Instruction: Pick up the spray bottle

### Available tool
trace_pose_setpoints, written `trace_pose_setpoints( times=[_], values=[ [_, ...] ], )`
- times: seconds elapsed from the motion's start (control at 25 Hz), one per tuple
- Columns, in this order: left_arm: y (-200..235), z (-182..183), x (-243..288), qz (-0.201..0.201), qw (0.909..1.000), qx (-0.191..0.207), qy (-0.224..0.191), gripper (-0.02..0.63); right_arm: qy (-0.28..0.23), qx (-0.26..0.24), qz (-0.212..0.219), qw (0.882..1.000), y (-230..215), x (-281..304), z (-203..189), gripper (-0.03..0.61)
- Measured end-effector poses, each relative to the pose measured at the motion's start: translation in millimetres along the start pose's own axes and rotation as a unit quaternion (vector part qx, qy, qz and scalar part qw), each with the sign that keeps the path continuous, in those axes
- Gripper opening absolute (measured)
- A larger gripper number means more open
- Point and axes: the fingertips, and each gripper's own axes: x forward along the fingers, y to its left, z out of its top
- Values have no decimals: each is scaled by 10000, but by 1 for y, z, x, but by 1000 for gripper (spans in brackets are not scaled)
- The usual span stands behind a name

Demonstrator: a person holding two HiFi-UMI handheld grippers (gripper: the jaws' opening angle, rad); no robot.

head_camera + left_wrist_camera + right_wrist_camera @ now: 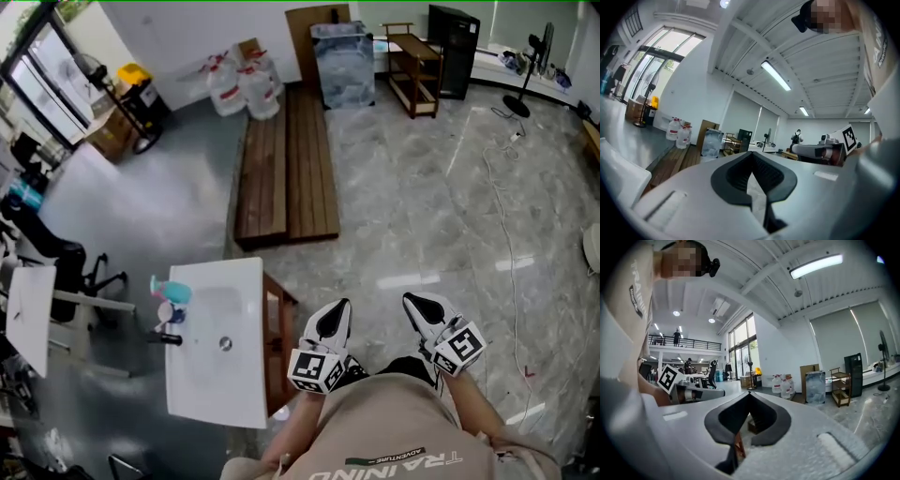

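**Both grippers shut and empty, spray bottle on sink top**

Head view: the teal plastic spray bottle with a pink top sits at the left edge of the white rectangular sink-top surface, just beside a black tap. The left hand-held gripper and right hand-held gripper are side by side over the grey marble floor. Both are right of the surface, well apart from the bottle. A brown wooden platform lies beyond.

Left gripper view: the left hand-held gripper has its jaws closed tip to tip with nothing between them. Clear water jugs stand far left by the wall.

Right gripper view: the right hand-held gripper has its jaws fully together, holding nothing.
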Motion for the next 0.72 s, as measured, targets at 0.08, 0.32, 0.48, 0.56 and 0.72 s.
trace_pose_setpoints(
  times=[0.08,0.32,0.48,0.56,0.72],
  values=[
    [13,3,3,15,10000,47,25,15,118,25,2,9999,-2,15,-7,3],
    [57,-8,0,227,9994,20,250,15,380,-11,251,9990,0,59,-14,3],
    [80,-13,6,509,9981,-149,324,15,558,-47,520,9971,-11,89,-21,3],
    [91,-11,13,654,9971,-182,344,15,671,-3,649,9956,-21,107,-25,3],
    [125,-2,28,1205,9919,-180,368,16,724,39,1226,9898,-31,154,-24,3]
  ],
)
